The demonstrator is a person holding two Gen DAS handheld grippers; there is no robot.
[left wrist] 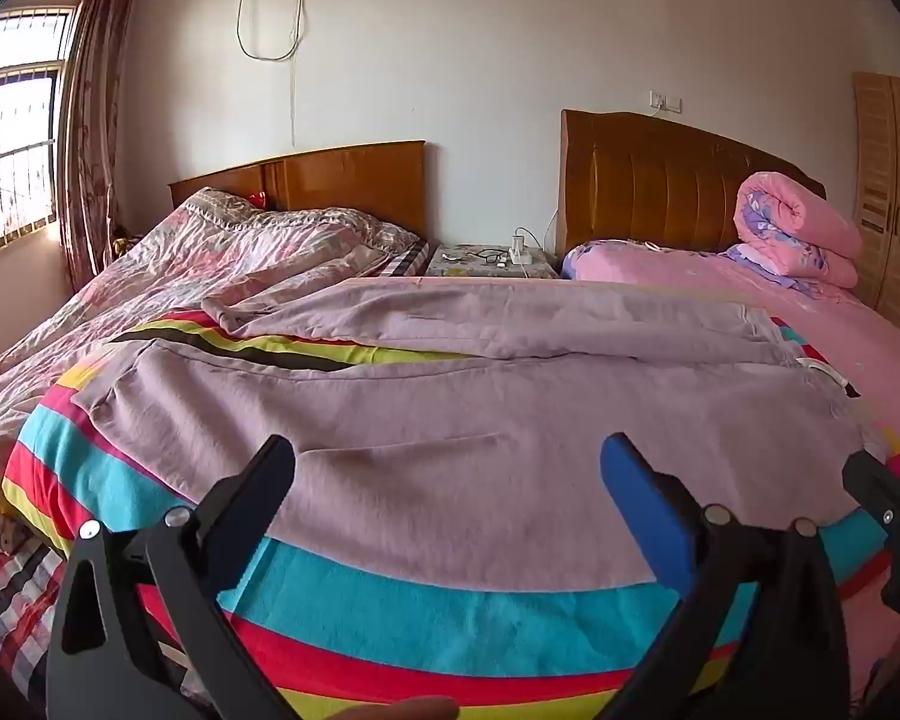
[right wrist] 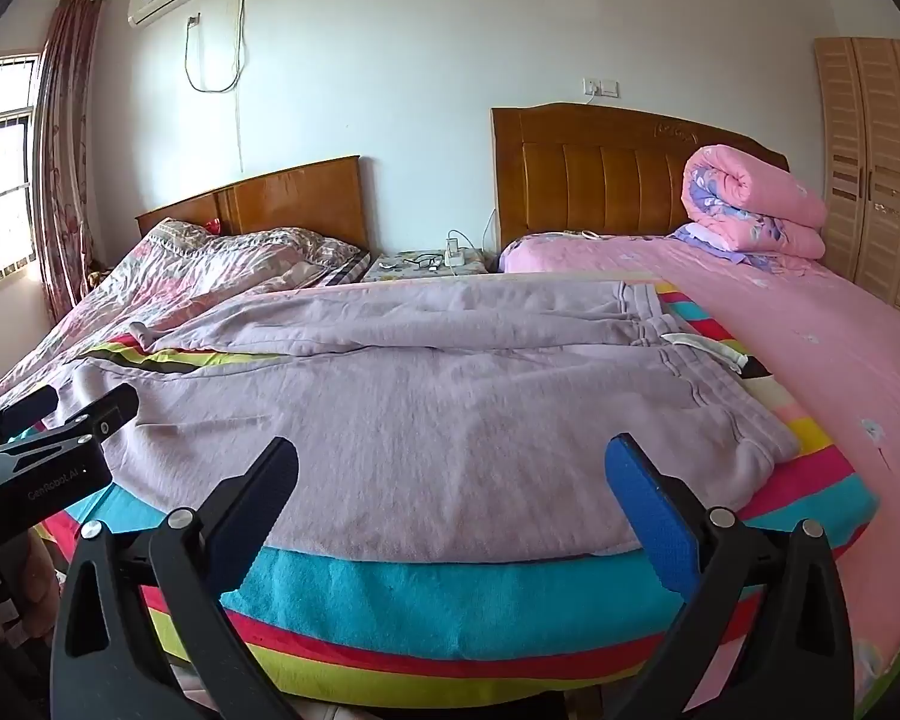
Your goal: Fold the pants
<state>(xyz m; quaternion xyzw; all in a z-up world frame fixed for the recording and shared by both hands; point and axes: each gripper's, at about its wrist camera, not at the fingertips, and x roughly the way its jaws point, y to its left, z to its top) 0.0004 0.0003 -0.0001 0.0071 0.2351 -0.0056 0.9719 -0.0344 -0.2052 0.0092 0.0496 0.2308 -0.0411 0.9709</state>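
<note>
Both tools, left tool and right tool, hang released and empty; we hold them over the near leg of the lilac pants, spread flat on the striped blanket for folding.

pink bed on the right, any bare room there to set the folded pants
Yes: the pink sheet lies bare between the striped blanket and the wardrobe. Its head end is crowded by the rolled pink quilt. The lilac pants cover most of the blanket; only its near teal band shows bare.
</note>
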